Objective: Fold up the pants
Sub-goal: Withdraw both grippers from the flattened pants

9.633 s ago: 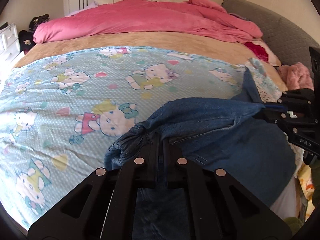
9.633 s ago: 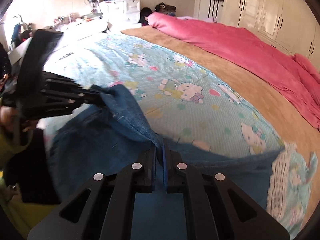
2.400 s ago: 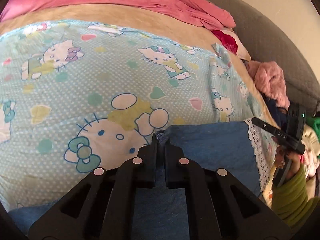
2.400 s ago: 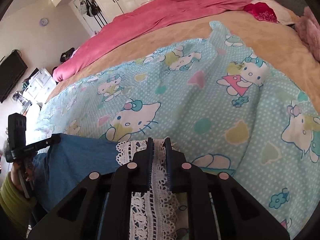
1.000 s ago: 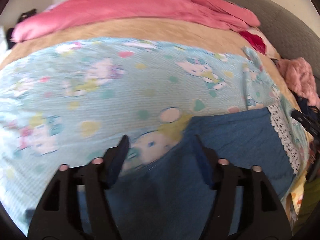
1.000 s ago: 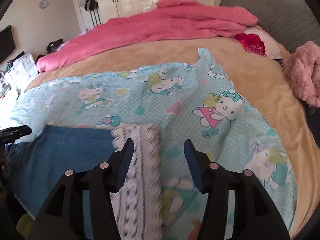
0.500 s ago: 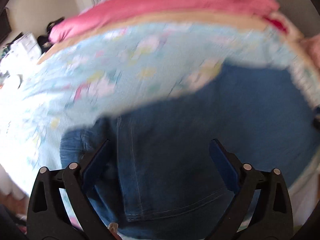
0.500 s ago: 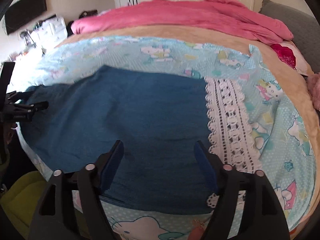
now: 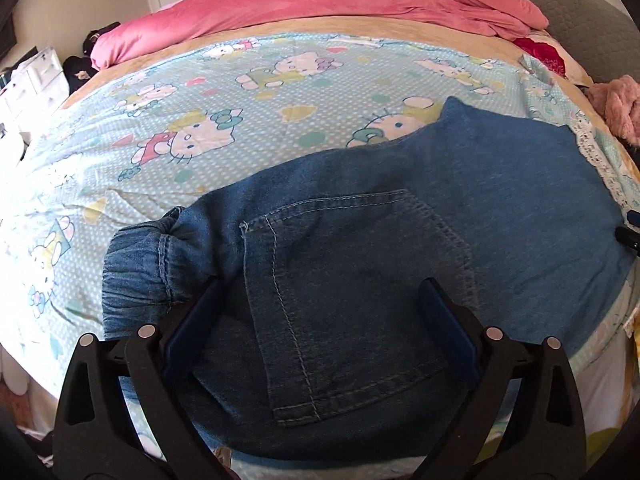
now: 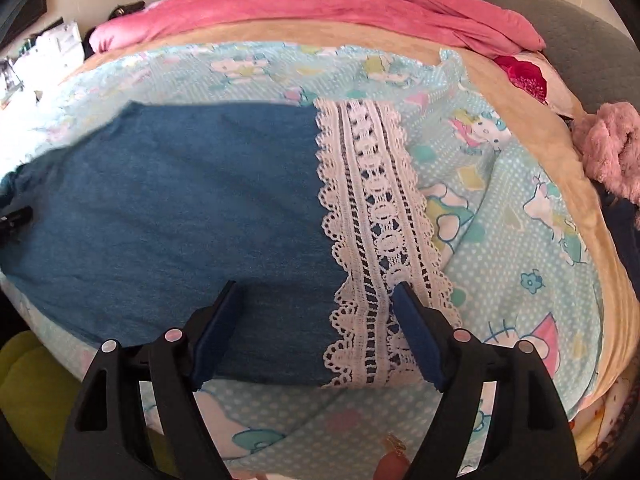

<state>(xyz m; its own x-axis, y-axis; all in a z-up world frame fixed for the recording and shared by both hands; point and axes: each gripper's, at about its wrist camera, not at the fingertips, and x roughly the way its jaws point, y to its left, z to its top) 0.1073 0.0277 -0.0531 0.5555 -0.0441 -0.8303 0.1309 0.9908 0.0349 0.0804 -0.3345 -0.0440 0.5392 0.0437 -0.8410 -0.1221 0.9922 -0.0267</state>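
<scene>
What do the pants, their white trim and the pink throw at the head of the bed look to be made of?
Pants: denim or denim-look cotton, matte blue, with contrast topstitching around the patch pocket and a gathered elastic waistband. White trim: openwork lace, probably cotton crochet, with scalloped edges and holes. Pink throw: seemingly soft fleece or plush, with a matte, slightly fuzzy look; exact fibre unclear.

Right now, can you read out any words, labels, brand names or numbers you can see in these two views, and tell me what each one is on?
No readable text in either view.
Pants: only stitching on the pocket; no tag or brand patch shows.
Lace trim: a pattern of holes, no letters.
Cartoon sheet: cat pictures and shapes only.
Left gripper and right gripper: no markings visible on the fingers.
Drawers: too small to tell.
</scene>
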